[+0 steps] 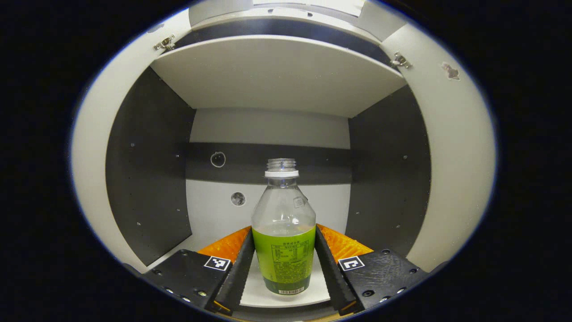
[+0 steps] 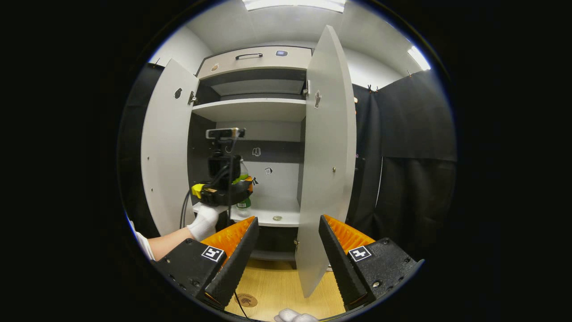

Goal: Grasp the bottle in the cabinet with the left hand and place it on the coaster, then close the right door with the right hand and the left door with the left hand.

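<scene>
Left gripper view: the left claw [image 1: 284,250] reaches into the open cabinet [image 1: 384,179], its two fingers set apart on either side of the bottle [image 1: 282,232]; whether they press on the bottle's sides or merely flank it cannot be told. The bottle stands upright on the lower shelf [image 1: 250,293], uncapped, with a pale ring below its threaded neck and a green label around its lower half (the print is not read here). Above it runs the upper shelf [image 1: 277,76], with a metal hinge [image 1: 165,43] at the left corner. Right gripper view: the right claw [image 2: 286,250] hangs in front of the cabinet, its fingers spread wide with nothing between them. Beyond it, both doors stand open: the left door [image 2: 167,147] swung out to the left, the right door [image 2: 328,147] swung out toward the camera, nearly edge-on. A gloved hand [image 2: 204,222] holds the left gripper inside the cabinet at the lower shelf, where part of the bottle's green label shows just past the device. A drawer front with a dark handle [image 2: 249,55] sits at the cabinet's top. On the wooden bench [image 2: 286,286] below, the round brown coaster [image 2: 246,299] lies near the lower edge of the view, well apart from the bottle.
</scene>
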`<state>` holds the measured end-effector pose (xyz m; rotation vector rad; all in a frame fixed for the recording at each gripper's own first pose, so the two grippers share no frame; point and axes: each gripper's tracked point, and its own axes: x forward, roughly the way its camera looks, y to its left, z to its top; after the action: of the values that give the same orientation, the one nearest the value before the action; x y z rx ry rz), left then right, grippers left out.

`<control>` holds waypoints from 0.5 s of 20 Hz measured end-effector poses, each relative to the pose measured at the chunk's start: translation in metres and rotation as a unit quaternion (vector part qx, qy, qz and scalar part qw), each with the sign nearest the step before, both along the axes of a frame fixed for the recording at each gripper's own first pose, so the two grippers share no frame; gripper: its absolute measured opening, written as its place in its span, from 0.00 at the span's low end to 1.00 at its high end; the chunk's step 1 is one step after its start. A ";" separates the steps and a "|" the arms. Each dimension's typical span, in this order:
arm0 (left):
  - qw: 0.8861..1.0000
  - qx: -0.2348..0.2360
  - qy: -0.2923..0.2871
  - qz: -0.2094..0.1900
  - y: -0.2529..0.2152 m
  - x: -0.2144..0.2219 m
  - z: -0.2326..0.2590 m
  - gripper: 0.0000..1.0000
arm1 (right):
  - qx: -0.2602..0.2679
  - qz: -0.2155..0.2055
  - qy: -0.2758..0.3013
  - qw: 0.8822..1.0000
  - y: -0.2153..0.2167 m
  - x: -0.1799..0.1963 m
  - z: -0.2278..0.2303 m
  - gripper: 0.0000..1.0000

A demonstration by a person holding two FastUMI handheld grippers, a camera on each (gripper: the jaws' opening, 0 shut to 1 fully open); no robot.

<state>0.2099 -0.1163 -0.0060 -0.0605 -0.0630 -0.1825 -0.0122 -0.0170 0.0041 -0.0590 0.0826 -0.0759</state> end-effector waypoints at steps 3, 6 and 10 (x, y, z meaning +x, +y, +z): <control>1.000 0.012 -0.021 -0.016 0.001 -0.049 0.009 0.72 | 0.003 0.010 0.004 1.000 0.003 -0.006 -0.006 0.83; 0.999 0.021 -0.016 -0.040 -0.006 -0.097 0.000 0.72 | 0.015 0.016 0.012 1.000 0.002 -0.012 -0.014 0.83; 0.998 0.024 0.003 -0.065 -0.012 -0.154 -0.027 0.72 | 0.021 0.018 0.024 0.999 -0.001 -0.020 -0.029 0.83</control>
<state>0.0559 -0.1286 -0.0326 -0.0179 -0.0484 -0.3137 -0.0317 -0.0183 -0.0246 -0.0203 0.1315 -0.0369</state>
